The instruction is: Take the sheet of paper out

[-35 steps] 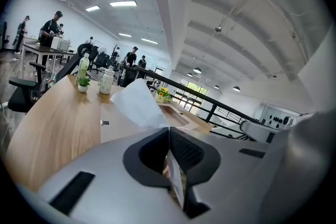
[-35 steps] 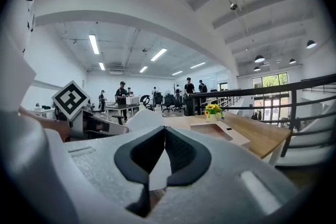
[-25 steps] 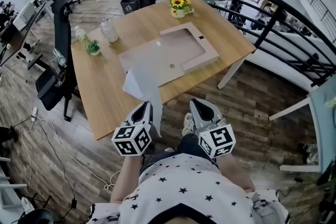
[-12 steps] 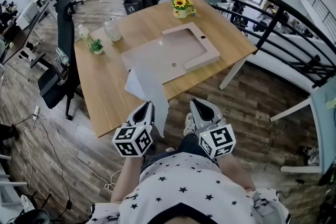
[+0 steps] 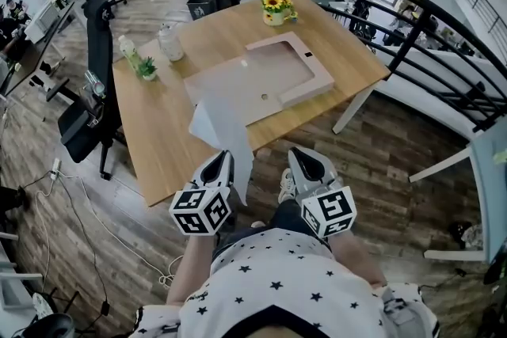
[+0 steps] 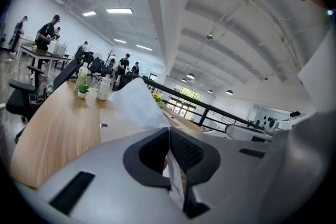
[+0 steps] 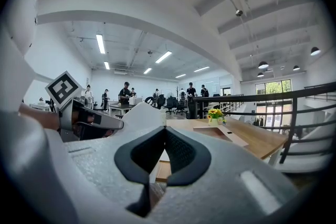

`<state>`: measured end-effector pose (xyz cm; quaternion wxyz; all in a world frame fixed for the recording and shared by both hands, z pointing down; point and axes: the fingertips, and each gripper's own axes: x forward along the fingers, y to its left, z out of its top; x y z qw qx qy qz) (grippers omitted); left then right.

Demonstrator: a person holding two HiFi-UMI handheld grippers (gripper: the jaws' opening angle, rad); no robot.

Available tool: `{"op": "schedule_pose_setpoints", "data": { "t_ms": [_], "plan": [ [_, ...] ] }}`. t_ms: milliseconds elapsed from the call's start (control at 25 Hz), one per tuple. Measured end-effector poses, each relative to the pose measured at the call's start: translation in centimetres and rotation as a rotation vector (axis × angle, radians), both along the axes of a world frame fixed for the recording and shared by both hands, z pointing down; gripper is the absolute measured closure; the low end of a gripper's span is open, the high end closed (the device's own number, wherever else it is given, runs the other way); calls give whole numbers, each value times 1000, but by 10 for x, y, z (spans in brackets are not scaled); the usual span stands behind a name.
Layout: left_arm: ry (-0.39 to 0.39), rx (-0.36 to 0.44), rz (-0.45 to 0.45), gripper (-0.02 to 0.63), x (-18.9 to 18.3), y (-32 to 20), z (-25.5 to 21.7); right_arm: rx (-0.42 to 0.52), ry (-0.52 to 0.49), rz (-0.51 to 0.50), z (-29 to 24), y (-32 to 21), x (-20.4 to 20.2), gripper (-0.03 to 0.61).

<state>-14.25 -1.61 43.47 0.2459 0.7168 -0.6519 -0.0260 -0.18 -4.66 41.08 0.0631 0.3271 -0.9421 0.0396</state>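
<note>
Head view, left to right. A black office chair (image 5: 93,87) stands at the left edge of a wooden table (image 5: 154,142). On the table's far-left corner are three small vessels close together: an upright bottle (image 5: 127,50), a little pot holding a green plant (image 5: 145,70), and a pale jar (image 5: 169,44) with its lid on. At the centre of the table lies a flat cardboard tray (image 5: 317,83) with a raised rim on its far and right sides; its shallow recess shows one small dark round mark near the near edge, which may be a hole or a small object. Behind the tray, a pot (image 5: 274,18) holds yellow sunflowers. The sheet of paper (image 5: 224,131) is outside the tray: its free end reaches over the table's near edge beside the tray's near-left corner, and its near edge is clamped between the closed jaws of the left gripper (image 5: 223,160), as the left gripper view confirms. The right gripper (image 5: 304,156), just beside it over the wooden floor (image 5: 380,162), has its jaws together with nothing between them. A black railing (image 5: 412,28) runs behind the table.
</note>
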Motion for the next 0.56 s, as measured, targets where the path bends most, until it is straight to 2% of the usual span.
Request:
{"op": "schedule_pose_setpoints", "data": {
  "t_ms": [560],
  "plan": [
    [14,2,2,606,-6,-9,2,1,8,-2,4,-11,-9,572]
  ]
}}
